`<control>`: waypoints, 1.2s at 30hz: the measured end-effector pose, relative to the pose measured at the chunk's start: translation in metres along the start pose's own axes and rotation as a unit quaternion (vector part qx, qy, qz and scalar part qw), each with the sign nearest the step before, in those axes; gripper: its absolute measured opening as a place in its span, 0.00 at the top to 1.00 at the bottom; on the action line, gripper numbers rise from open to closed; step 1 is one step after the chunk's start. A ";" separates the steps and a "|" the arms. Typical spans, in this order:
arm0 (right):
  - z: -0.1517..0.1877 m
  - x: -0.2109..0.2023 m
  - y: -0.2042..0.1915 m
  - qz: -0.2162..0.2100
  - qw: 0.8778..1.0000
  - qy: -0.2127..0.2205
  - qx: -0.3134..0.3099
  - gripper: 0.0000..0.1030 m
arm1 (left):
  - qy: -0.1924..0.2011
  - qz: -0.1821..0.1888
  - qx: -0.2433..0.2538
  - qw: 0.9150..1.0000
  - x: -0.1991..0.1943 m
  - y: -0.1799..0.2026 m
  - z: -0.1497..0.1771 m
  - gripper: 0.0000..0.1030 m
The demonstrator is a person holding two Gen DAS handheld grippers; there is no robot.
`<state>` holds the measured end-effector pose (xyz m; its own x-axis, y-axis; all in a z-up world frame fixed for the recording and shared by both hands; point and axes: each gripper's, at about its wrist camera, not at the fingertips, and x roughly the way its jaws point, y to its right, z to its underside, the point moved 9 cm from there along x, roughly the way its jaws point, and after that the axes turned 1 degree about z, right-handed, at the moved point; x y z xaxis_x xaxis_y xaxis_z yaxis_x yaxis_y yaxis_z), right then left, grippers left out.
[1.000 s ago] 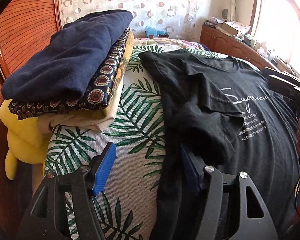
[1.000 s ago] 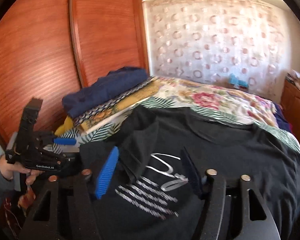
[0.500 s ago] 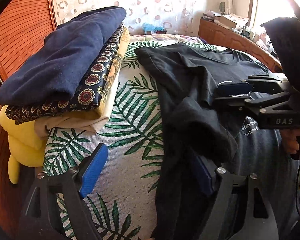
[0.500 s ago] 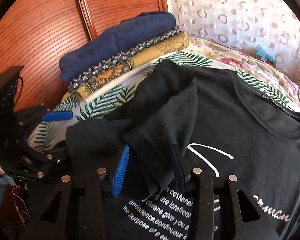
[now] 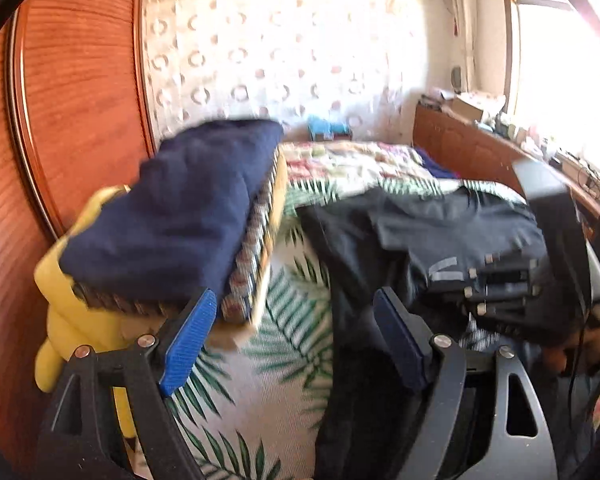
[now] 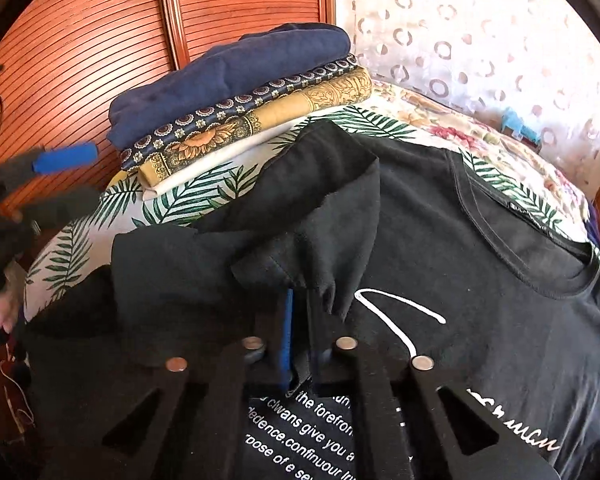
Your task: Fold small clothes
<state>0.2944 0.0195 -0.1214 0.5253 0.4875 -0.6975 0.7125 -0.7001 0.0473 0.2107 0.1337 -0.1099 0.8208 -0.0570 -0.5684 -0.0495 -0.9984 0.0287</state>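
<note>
Black cotton T-shirt with white lettering (image 6: 480,264) lies chest-up on the leaf-print bedspread (image 6: 204,196), its near sleeve (image 6: 312,232) folded in over the chest print. The right gripper (image 6: 300,344) has just been closing and now stands pressed together on the sleeve's hem, a fold of black cloth pinched between the blue pads. The left gripper (image 5: 296,344) hangs above the bedspread with its jaws spread and nothing between them; they opened further within the last second. The shirt's side edge lies under its right finger.

Stack of folded clothes, navy on top (image 6: 236,76), sits beside the shirt against the slatted wooden door (image 6: 100,40), touching nothing in play.

Step in hand, judged: straightening the tucked sleeve so the side fold lies flat.

Notes for doing it well:
- Keep the pinch on the hem only; catching the chest layer beneath would drag the whole front.
- Draw the sleeve low across the cloth rather than lifting high, so the fold line stays straight.
- Left gripper should take the lower side edge on the same side, so both ends of the fold travel together.
- Risk: bunched cloth near the armpit may set a crease.
</note>
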 end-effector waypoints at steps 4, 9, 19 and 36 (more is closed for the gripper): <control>0.004 -0.020 0.017 -0.012 0.998 0.018 0.057 0.98 | 0.027 0.017 -0.016 0.999 0.001 -0.001 -0.028 0.21; 0.017 -0.048 0.050 0.001 0.991 0.047 0.122 0.98 | 0.010 0.047 -0.024 0.999 0.016 0.010 -0.030 0.21; 0.033 -0.065 0.073 0.087 0.984 0.056 0.144 0.94 | -0.050 0.100 0.015 0.994 0.011 0.053 0.025 0.21; 0.018 -0.030 0.031 0.054 0.997 0.022 0.050 0.59 | -0.115 0.058 0.039 0.991 0.037 0.051 0.068 0.21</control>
<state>0.2921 -0.0258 -0.1117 0.6179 0.4276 -0.6598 0.6016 -0.7974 0.0466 0.1994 0.0812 -0.1856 0.6563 -0.1589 -0.7376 -0.1870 -0.9813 0.0451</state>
